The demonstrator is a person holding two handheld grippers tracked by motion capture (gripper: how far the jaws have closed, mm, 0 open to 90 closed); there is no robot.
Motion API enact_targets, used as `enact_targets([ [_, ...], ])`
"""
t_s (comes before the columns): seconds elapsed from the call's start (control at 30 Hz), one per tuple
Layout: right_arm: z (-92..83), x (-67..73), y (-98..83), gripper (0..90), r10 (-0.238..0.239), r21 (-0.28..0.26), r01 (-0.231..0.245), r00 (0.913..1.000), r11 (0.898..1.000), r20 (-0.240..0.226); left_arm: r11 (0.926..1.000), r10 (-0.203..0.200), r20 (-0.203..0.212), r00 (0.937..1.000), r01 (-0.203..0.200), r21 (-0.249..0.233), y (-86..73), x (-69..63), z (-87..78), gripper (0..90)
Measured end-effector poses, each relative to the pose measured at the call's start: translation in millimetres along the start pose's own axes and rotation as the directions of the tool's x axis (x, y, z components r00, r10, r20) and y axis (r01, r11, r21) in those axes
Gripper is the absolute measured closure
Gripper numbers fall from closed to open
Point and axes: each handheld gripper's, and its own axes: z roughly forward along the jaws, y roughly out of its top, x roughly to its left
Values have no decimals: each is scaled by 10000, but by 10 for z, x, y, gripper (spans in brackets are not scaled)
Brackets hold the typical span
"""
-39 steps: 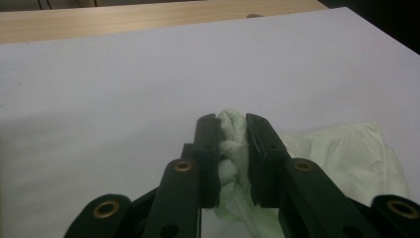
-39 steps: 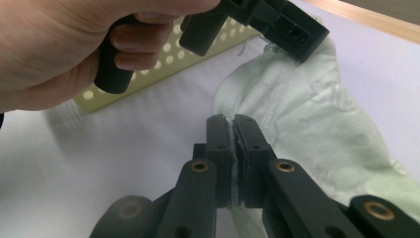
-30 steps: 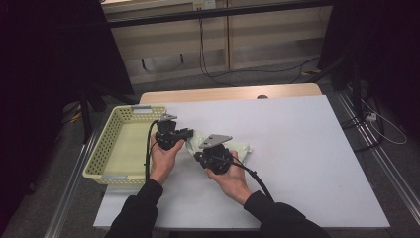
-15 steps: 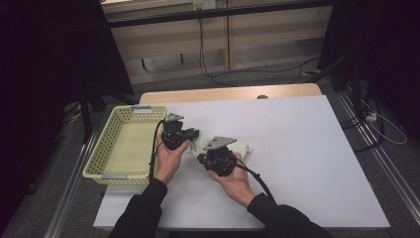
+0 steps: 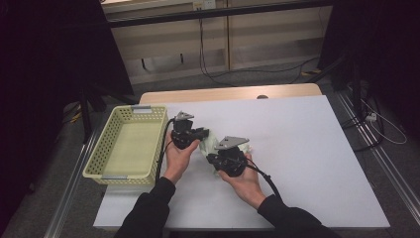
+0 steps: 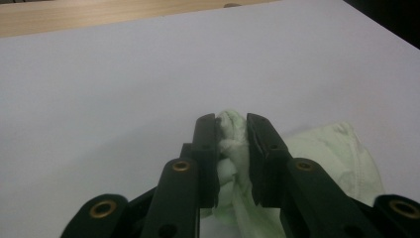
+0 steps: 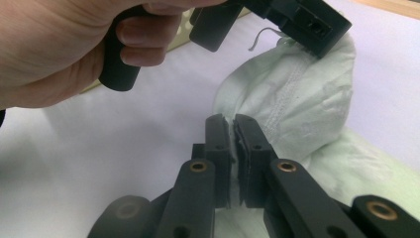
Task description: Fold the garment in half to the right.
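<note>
On the left of the white table (image 5: 307, 148) stood your pale yellow perforated basket (image 5: 110, 163), open side up, and as far as the high view let you see, its floor held nothing. Just to its right, between your two hands, lay the pale green cloth (image 5: 210, 144), bunched on the table top. Your left gripper (image 6: 232, 130) had its jaws clamped on a twisted fold of that cloth, and your right gripper (image 7: 232, 130) had its jaws nearly together, pinching a thin edge of it. The cloth's long axis probably ran from the left gripper (image 5: 194, 134) down and right toward the right gripper (image 5: 214, 157), though its crumpled shape made that hard to judge.
</note>
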Motion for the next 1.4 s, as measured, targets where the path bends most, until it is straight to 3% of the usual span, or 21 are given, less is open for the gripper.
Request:
enact_targets([
  [1.03, -258, -211, -308, 809, 440, 432, -450, 9987, 9981, 245, 9987, 242, 589, 9980, -268, 440, 11, -345, 324, 719],
  [1.17, -274, -211, -334, 807, 447, 532, -459, 9987, 9975, 246, 9974, 437, 658, 9969, -473, 552, 10, -373, 341, 716],
  [1.4, -327, -243, -375, 807, 464, 649, -480, 9986, 9967, 255, 9975, 358, 782, 9963, -404, 578, 20, -421, 375, 706],
])
